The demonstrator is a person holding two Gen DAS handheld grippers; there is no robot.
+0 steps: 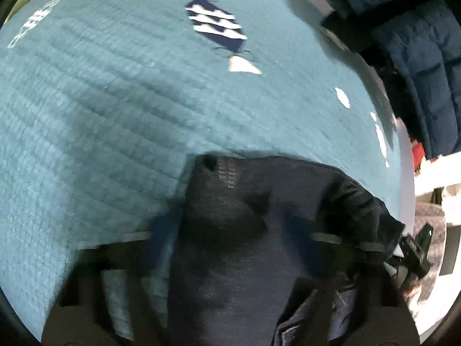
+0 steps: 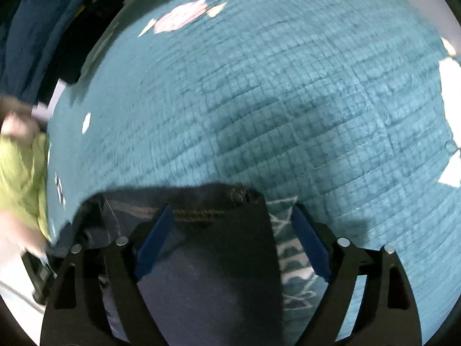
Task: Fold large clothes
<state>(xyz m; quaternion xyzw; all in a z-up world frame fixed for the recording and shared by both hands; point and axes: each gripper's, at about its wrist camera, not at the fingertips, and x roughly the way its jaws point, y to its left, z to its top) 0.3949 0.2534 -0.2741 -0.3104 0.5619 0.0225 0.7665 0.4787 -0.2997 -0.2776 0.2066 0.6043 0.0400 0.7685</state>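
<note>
Across the teal quilt (image 2: 288, 101), the navy garment (image 2: 207, 274) runs lengthwise between the wide-spread right gripper (image 2: 233, 242); only the left view shows hanging jackets (image 1: 417, 57); left gripper (image 1: 239, 239) grip unclear.

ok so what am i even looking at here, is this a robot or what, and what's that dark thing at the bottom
No robot: a person holds a two-finger gripper in each hand, each with a wide-angle camera looking along its fingers. One picture is from the left gripper, one from the right gripper. Both look down on a teal quilt. The dark thing is a navy garment. It lies between the right gripper's open fingers, ungripped. The left view is too blurred to tell a grip.
</note>
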